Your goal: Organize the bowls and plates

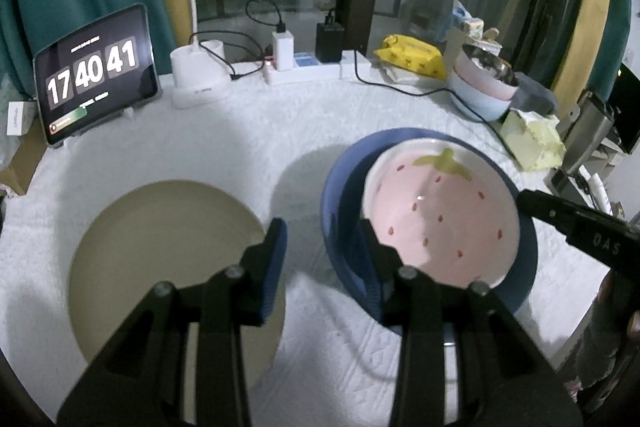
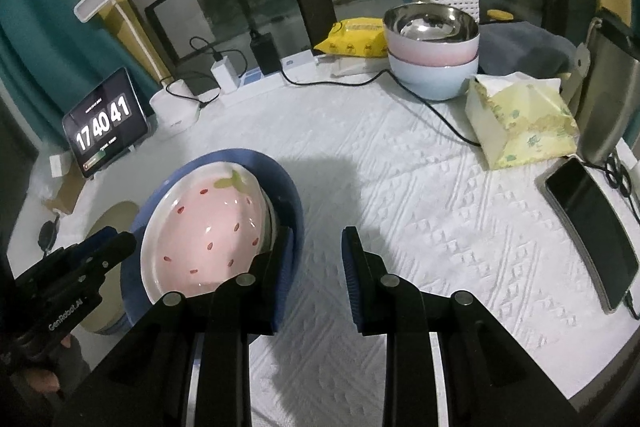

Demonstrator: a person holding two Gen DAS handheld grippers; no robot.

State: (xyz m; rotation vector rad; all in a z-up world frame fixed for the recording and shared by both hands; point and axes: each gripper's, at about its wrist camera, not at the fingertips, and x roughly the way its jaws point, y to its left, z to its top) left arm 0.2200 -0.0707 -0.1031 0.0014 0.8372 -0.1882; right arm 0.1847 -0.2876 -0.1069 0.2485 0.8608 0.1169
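Observation:
A pink strawberry-pattern bowl [image 1: 440,223] [image 2: 212,227] sits in a blue plate [image 1: 340,195] [image 2: 284,179] on the white cloth. My left gripper [image 1: 324,247] is open; its gap shows only cloth, and its right finger lies over the plate's left rim against the bowl's side. My right gripper [image 2: 316,251] is open too, its left finger at the plate's right rim beside the bowl. Each gripper's fingers [image 1: 560,219] [image 2: 108,247] show in the other's view, flanking the bowl. A tan plate [image 1: 160,247] [image 2: 112,219] lies flat to the left.
Stacked bowls [image 1: 484,83] [image 2: 432,55], steel-lined on top, stand at the back right. A tissue pack [image 2: 520,119], a phone [image 2: 588,227] and a black cable [image 2: 432,107] lie to the right. A tablet clock [image 1: 94,75], lamp base and chargers line the back edge.

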